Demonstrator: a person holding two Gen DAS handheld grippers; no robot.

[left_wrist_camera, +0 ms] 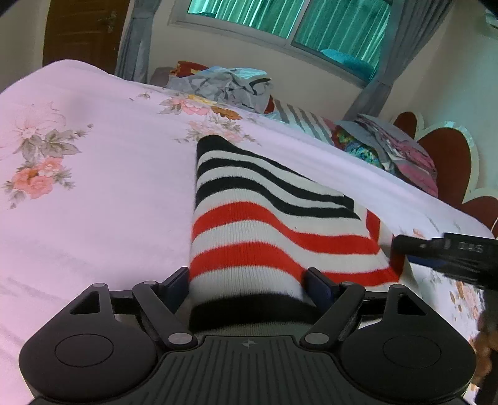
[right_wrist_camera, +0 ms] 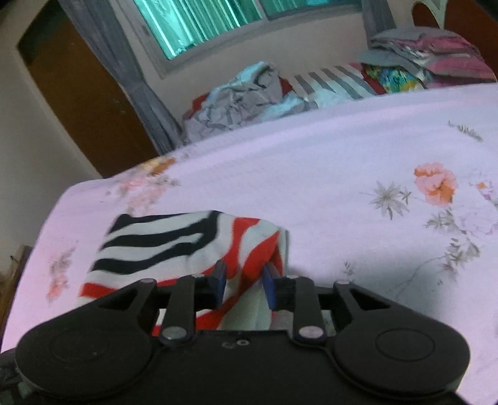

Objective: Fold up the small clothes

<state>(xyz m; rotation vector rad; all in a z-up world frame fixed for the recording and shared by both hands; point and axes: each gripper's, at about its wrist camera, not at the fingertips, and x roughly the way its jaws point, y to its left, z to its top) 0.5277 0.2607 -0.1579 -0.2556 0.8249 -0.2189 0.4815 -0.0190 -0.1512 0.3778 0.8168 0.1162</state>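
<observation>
On the floral bed sheet lies one striped garment; the left claw straddles its black hem, spread wide, while the right claw stands narrow around its red-striped edge.

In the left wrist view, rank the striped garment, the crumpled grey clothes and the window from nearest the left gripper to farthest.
1. Striped garment: between the left gripper fingers.
2. Crumpled grey clothes: far edge of the bed, centre.
3. Window: on the wall behind, top.

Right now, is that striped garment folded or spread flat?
Folded: the striped garment lies doubled on the bedsheet, its black-striped layer overlapping the red-striped one.
</observation>
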